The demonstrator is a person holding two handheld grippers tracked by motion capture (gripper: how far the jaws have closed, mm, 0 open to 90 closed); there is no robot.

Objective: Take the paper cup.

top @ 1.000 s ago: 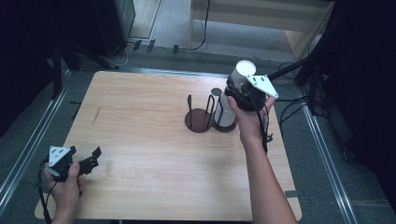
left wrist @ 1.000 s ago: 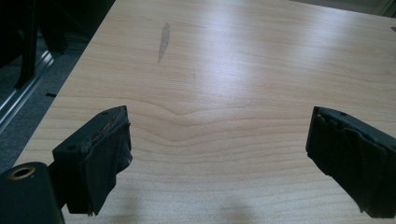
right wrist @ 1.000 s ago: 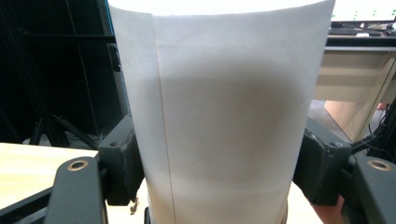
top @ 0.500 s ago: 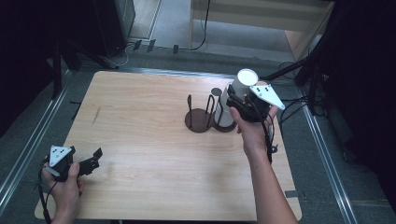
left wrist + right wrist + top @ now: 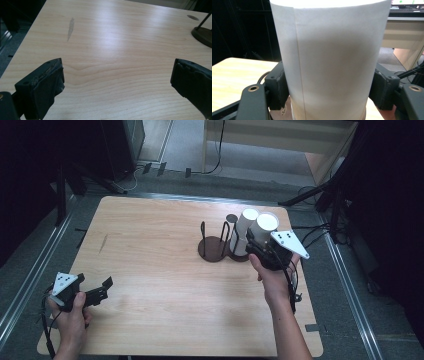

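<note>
At the lower left of the high view, the left gripper [image 5: 97,292] rests near the bench's [image 5: 150,250] left edge, jaws wide apart and holding nothing. Bare wood stretches across the middle of the frame, giving open room. Right of centre stands a dark wire holder [image 5: 214,246] on a round base, with a second white roll [image 5: 244,232] just beside it. At centre right, close to the bench's right edge, the right gripper [image 5: 257,245] has its jaws clamped on an upright white paper roll [image 5: 262,227], plain and cylindrical, with a vertical seam.
</note>
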